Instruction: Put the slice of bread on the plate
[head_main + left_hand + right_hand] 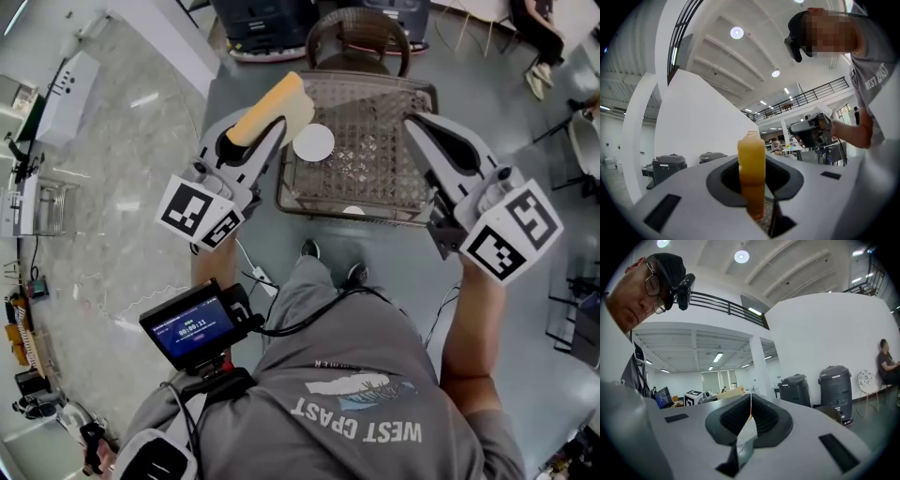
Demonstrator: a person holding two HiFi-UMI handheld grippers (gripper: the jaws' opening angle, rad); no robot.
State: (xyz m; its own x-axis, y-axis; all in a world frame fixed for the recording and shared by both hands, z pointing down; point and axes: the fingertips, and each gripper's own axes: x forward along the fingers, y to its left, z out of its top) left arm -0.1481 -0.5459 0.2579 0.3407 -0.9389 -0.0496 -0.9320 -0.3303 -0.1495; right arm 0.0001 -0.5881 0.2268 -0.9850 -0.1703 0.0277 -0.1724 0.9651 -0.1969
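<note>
Just left of the plate (313, 142), the left gripper (275, 129) pinches the bread slice (277, 105); the right gripper (415, 121) has its jaws pressed together.

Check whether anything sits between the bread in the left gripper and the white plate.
Nothing visible does. The bread, clamped in the left gripper, is just beside the bare plate; the right gripper is well aside.

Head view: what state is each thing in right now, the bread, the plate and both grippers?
slice of bread: clamped on edge in the air, not yet set down
plate: empty, on the mesh tabletop
left gripper: shut on the slice of bread
right gripper: shut, empty
</note>
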